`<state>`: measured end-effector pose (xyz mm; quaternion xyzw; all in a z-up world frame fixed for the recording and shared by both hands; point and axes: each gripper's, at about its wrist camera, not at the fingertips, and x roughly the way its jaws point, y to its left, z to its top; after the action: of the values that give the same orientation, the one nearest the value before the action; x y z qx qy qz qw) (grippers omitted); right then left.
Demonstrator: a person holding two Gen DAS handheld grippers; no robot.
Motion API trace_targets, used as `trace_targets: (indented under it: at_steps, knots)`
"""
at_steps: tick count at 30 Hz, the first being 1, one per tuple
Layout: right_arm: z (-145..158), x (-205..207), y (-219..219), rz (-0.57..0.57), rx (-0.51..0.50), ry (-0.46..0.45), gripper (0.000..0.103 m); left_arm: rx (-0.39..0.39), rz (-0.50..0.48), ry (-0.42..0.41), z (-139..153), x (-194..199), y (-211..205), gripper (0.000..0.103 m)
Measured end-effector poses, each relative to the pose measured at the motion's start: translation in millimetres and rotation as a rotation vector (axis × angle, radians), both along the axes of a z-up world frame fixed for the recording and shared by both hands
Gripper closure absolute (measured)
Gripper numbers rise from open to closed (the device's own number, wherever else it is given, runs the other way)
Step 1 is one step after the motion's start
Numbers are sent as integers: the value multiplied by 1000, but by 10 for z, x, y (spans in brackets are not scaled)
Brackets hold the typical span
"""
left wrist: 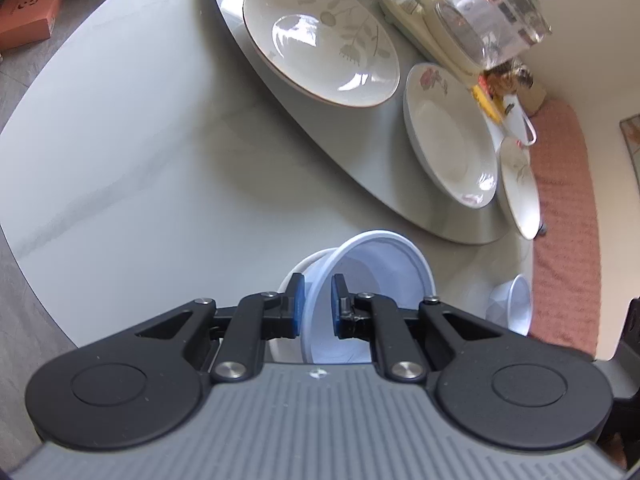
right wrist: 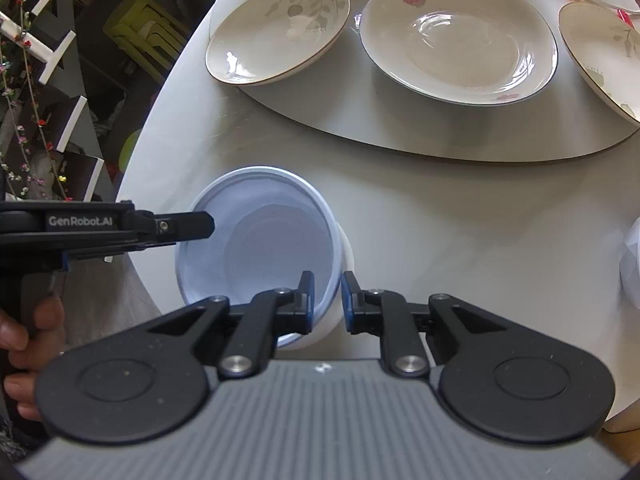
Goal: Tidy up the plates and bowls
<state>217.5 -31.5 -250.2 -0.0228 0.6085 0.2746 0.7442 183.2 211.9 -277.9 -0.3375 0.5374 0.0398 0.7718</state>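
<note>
A pale blue bowl (left wrist: 380, 276) sits tilted inside a white bowl (left wrist: 298, 270) near the table's front edge. My left gripper (left wrist: 318, 304) straddles the blue bowl's rim, jaws a little apart. In the right wrist view the blue bowl (right wrist: 264, 240) is seen from above, the left gripper's finger (right wrist: 188, 226) at its left rim. My right gripper (right wrist: 326, 302) straddles the near right rim, one finger inside, one outside, with a small gap. Three plates (right wrist: 280, 28) (right wrist: 460, 40) (right wrist: 600, 56) lie on the grey turntable (right wrist: 400, 136).
Another white bowl (left wrist: 514, 304) stands at the table's right edge, also in the right wrist view (right wrist: 632, 268). A glass kettle on a cream base (left wrist: 480, 20), snack packets and a white cup (left wrist: 516, 120) crowd the turntable's far side. A pink chair cushion (left wrist: 568, 220) lies beyond.
</note>
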Motion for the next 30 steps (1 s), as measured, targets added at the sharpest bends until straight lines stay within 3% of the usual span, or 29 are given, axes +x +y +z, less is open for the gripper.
trace_targets:
  at_steps: [1, 3, 4, 7, 18, 30]
  knots:
    - [2, 3, -2, -4, -3, 2, 85, 7, -5, 4, 5, 11, -5, 82]
    - [12, 16, -16, -23, -5, 1, 85, 25, -15, -1, 36, 30, -26, 61]
    - [15, 23, -24, -31, -3, 4, 85, 46, -23, -2, 57, 39, -43, 59]
    - [44, 62, -52, -47, 29, 27, 85, 81, -41, -16, 136, 35, -72, 58]
    - [572, 28, -306, -85, 117, -110, 85, 86, -83, -98, 684, 1, -293, 58]
    - [1108, -127, -617, -166, 117, -306, 85, 154, -132, -219, 1353, -171, -643, 58]
